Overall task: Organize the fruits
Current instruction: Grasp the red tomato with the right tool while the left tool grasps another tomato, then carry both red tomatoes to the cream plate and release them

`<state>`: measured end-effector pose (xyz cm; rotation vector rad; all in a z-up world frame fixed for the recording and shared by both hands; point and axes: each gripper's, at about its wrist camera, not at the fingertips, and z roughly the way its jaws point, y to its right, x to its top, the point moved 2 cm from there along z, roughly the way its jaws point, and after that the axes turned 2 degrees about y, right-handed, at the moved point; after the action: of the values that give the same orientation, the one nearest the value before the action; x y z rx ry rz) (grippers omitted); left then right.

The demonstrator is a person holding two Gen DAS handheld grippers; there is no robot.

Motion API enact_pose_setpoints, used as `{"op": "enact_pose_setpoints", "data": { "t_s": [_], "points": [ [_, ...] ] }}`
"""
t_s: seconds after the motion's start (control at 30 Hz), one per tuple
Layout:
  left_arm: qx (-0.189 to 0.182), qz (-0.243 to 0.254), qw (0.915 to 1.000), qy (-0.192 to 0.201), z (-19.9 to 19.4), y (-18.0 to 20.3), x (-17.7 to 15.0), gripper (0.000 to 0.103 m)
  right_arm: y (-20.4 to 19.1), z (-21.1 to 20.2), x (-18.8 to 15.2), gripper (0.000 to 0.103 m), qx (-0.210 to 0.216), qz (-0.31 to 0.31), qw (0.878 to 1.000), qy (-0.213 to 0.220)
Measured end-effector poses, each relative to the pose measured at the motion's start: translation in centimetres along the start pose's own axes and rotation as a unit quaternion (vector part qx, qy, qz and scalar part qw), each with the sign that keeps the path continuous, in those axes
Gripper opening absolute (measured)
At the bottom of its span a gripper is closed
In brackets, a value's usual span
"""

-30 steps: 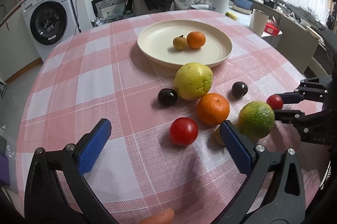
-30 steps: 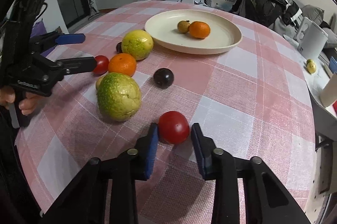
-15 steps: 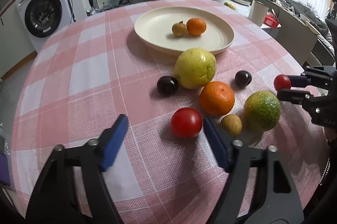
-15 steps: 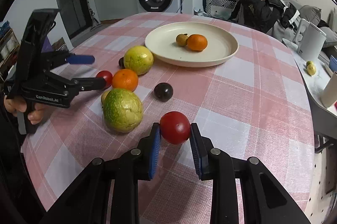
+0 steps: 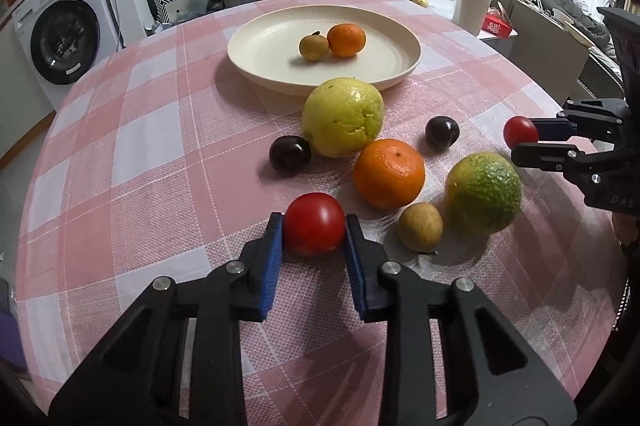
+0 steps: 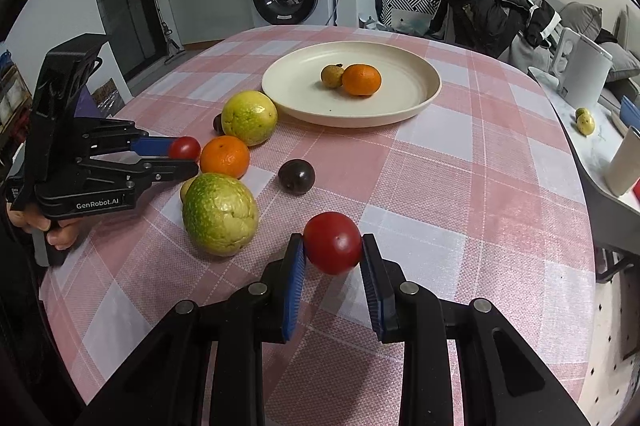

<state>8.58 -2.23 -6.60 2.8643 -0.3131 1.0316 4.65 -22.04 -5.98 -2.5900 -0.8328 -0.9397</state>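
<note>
While the left gripper (image 5: pixel 314 226) has just been closing, its blue pads now press both sides of a red tomato (image 5: pixel 314 222) at lower centre of the left wrist view; an orange (image 5: pixel 389 173) lies just right, and the cream plate (image 5: pixel 400 63) sits at upper centre.

In the right wrist view, the right gripper (image 6: pixel 333 252) is clenched on a second tomato (image 6: pixel 333 242) at lower centre, with a green-yellow fruit (image 6: pixel 220 214) to its left.

Both wrist views close, angled down across table (image 5: pixel 120 153); share plate (image 5: pixel 256 61) (image 6: pixel 424 97), see each other's gripper.
</note>
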Motion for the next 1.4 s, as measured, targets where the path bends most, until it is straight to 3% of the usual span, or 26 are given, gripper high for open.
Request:
{"op": "enact_pose_setpoints", "data": {
  "t_s": [1.03, 1.4],
  "points": [
    [-0.003, -0.037, 0.9955, 0.087, -4.3, -1.1, 1.9, 0.026, 1.2, -1.6, 1.5, 0.028, 0.004, 0.051, 0.996, 0.074],
    [0.003, -0.043, 0.9922, 0.117, -4.5, -0.9, 4.4, 0.026, 0.9, -1.6, 3.2, 0.028, 0.016, 0.073, 0.992, 0.100]
  ]
}}
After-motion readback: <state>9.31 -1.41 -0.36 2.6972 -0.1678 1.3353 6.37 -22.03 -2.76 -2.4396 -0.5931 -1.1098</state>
